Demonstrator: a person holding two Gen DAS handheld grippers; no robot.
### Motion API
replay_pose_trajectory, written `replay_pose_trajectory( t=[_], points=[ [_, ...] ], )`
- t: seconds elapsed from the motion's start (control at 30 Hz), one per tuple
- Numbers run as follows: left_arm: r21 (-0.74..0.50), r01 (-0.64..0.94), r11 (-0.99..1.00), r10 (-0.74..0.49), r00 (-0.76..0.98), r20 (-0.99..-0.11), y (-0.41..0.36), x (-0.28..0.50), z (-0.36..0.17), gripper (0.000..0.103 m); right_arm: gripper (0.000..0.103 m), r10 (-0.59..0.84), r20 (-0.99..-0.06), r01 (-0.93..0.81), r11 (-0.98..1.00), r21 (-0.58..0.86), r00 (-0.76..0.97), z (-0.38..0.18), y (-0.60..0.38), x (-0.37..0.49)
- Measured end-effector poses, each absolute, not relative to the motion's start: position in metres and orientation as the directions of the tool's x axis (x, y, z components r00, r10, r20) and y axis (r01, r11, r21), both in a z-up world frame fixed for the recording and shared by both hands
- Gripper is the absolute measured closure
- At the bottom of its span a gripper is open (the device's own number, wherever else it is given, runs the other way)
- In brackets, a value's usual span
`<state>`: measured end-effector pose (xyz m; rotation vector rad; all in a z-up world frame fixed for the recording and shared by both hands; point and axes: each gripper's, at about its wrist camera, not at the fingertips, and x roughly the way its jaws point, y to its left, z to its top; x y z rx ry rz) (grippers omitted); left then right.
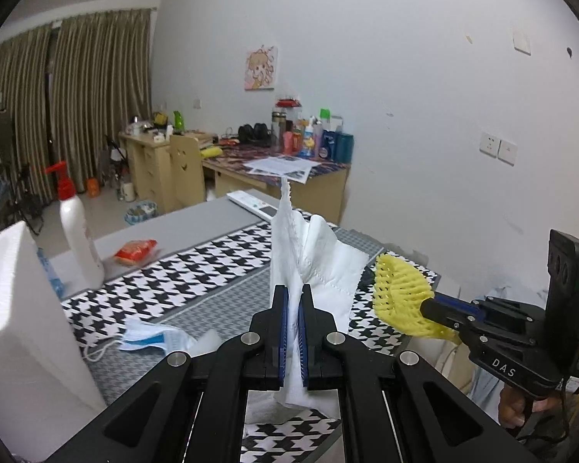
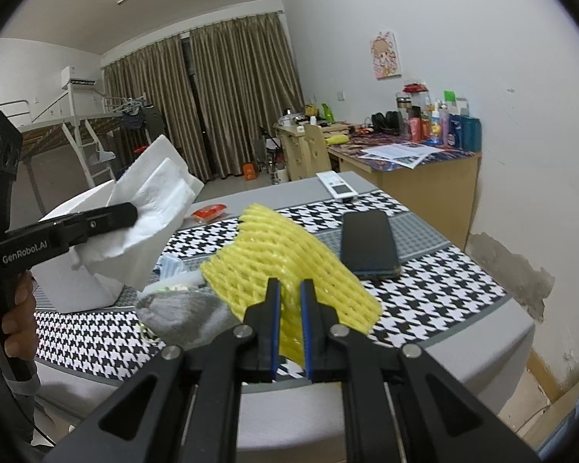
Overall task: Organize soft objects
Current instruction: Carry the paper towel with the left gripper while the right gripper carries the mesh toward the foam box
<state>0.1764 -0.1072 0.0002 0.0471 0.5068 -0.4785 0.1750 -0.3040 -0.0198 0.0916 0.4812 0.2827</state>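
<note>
My left gripper (image 1: 293,289) is shut on a white paper towel (image 1: 320,258), which stands up from the jaws above the table. In the right wrist view the same towel (image 2: 154,200) hangs from the left gripper (image 2: 133,212) in front of a white foam box (image 2: 77,281). My right gripper (image 2: 290,283) is shut on a yellow foam net (image 2: 285,254), held over the houndstooth cloth (image 2: 424,285). From the left wrist view the net (image 1: 399,297) shows in the right gripper (image 1: 424,306). A blue face mask (image 1: 150,337) lies on the cloth.
The white foam box (image 1: 23,328) stands at the left. A white pump bottle (image 1: 77,231), a red snack packet (image 1: 135,251) and a white remote (image 2: 337,187) sit farther back. A black phone (image 2: 368,243) lies on the cloth. A grey sock (image 2: 181,316) lies near the front edge.
</note>
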Motion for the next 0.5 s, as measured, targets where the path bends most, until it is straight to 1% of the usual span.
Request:
replay_pose_trajectory(
  t=[0.5],
  points=[
    [-0.023, 0.335, 0.942, -0.314, 0.852, -0.419, -0.064, 0.162, 0.023, 0.098, 0.09, 0.366, -0.4, -0.334, 0.93, 0.151, 0.84, 0.006, -0.263, 0.19]
  ],
)
